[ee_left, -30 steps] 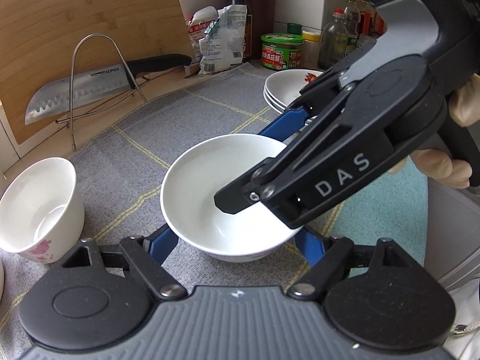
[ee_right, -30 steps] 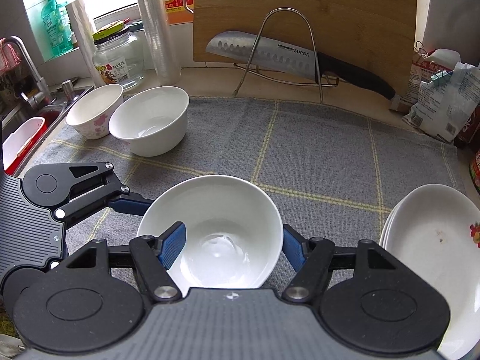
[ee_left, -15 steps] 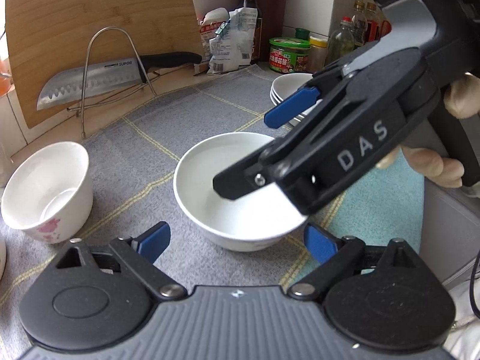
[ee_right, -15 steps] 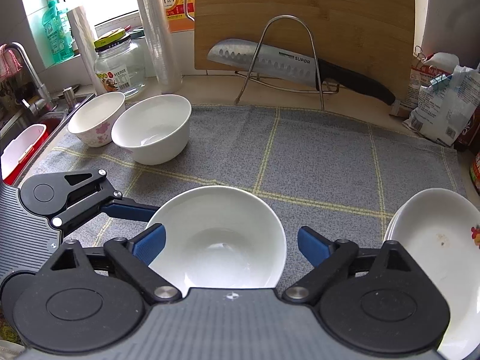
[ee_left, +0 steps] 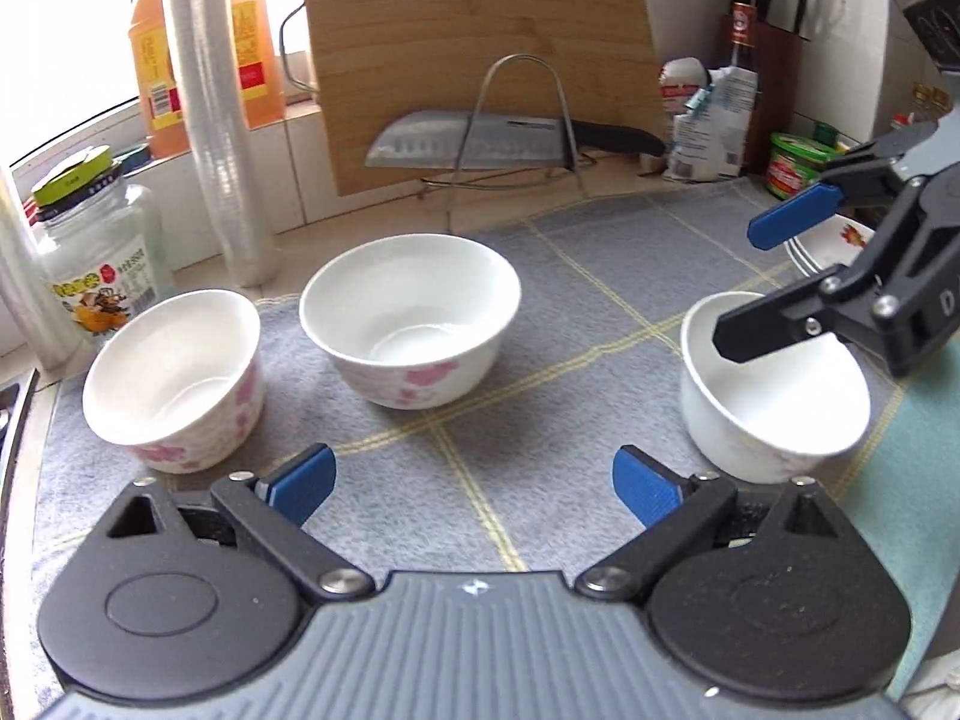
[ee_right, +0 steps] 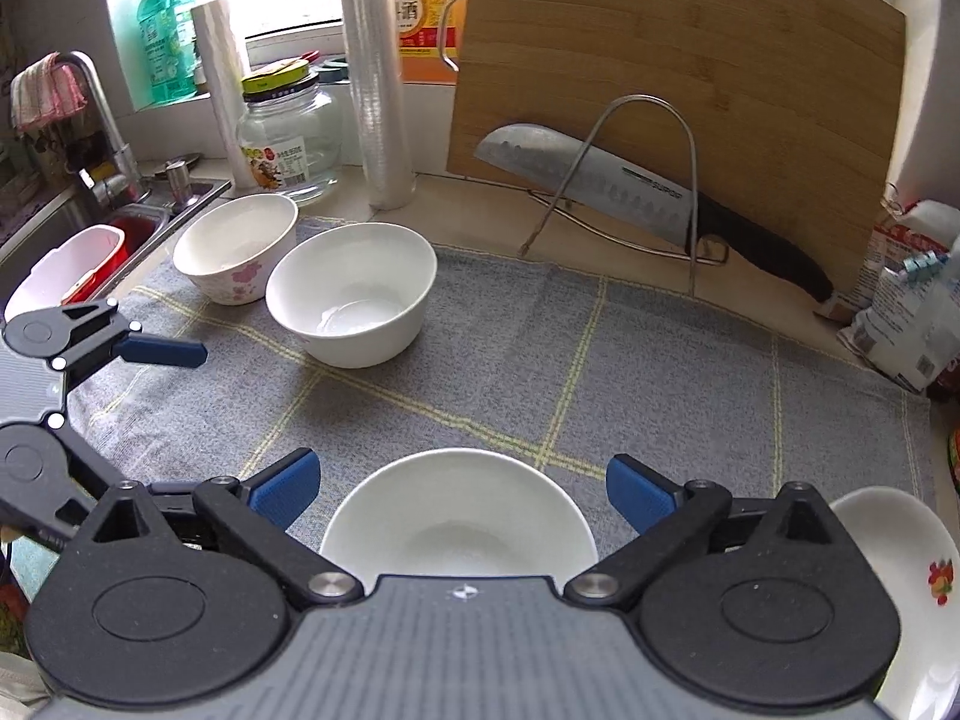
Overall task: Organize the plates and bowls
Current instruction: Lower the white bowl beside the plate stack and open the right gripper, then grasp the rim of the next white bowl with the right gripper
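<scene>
Three white bowls stand on the grey mat (ee_left: 540, 300). A plain bowl (ee_right: 459, 519) sits right below my right gripper (ee_right: 462, 489), which is open and empty above it; that bowl also shows in the left wrist view (ee_left: 774, 396). A wide bowl with pink flowers (ee_left: 411, 318) and a smaller flowered bowl (ee_left: 174, 372) stand apart at the left. My left gripper (ee_left: 471, 486) is open and empty, in front of the mat between the bowls. A stack of plates (ee_right: 906, 594) lies at the right.
A bamboo cutting board (ee_right: 678, 102) and a knife on a wire rack (ee_right: 636, 192) stand at the back. A glass jar (ee_right: 288, 138), a roll of cups (ee_right: 375, 72) and the sink (ee_right: 78, 240) are at the left. Food packets (ee_right: 912, 312) are at the right.
Both grippers opened and let go of the plain bowl. My left gripper swung away to the left and now faces the two flowered bowls. My right gripper drew back and up.
</scene>
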The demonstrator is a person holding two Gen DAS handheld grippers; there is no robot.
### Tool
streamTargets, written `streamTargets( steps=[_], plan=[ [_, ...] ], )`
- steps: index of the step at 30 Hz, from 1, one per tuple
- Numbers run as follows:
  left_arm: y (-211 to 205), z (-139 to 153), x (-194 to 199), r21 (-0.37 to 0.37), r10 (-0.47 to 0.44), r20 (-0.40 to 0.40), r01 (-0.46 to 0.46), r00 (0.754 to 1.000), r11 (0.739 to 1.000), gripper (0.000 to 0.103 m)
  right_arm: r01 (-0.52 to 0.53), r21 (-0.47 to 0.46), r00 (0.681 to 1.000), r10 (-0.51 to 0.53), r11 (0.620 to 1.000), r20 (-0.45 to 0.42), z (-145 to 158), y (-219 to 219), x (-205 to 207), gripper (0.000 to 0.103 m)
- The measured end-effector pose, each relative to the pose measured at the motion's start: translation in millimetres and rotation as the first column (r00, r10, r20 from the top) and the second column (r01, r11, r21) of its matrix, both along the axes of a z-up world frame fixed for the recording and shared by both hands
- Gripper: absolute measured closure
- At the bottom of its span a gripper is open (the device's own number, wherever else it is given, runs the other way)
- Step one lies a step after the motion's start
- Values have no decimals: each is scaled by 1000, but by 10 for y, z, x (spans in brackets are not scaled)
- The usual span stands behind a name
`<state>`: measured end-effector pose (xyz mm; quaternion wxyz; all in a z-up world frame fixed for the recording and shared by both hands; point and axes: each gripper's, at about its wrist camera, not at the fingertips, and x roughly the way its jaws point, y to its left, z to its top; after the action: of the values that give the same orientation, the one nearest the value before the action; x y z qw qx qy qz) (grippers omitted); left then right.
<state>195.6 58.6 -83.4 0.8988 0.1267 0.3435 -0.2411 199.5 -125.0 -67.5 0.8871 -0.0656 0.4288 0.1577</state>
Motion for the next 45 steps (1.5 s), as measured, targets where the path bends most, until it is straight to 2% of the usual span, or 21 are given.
streamTargets(
  steps=[6, 13, 21, 27, 30, 34, 45],
  plan=[
    [-5, -73, 178, -6, 21, 0, -21, 1000, 1000, 5, -87, -28, 996, 88, 996, 33, 95, 244, 280, 0],
    [-9, -122, 311, 8, 14, 1, -14, 1000, 1000, 5, -90, 44, 996, 89, 995, 17, 70, 330, 677, 1],
    [-16, -152, 434, 10, 5, 0, -5, 1000, 1000, 5, -120, 72, 993, 120, 990, -6, 31, 473, 974, 2],
    [-35, -172, 478, 19, -5, 4, 5, 1000, 1000, 5, -142, 65, 989, 144, 988, -23, -21, 576, 1121, 9],
    [-34, -164, 490, 24, -1, 15, 0, 1000, 1000, 5, -149, 78, 988, 152, 986, -35, -46, 605, 1186, 10],
    [-16, -142, 494, 11, 1, 28, -1, 1000, 1000, 5, -168, 62, 984, 172, 984, -55, -91, 658, 1234, 17],
    [-58, -99, 562, -16, -7, 50, 8, 999, 1000, 8, -151, 57, 982, 157, 987, -106, -310, 705, 1431, 24]
  ],
)
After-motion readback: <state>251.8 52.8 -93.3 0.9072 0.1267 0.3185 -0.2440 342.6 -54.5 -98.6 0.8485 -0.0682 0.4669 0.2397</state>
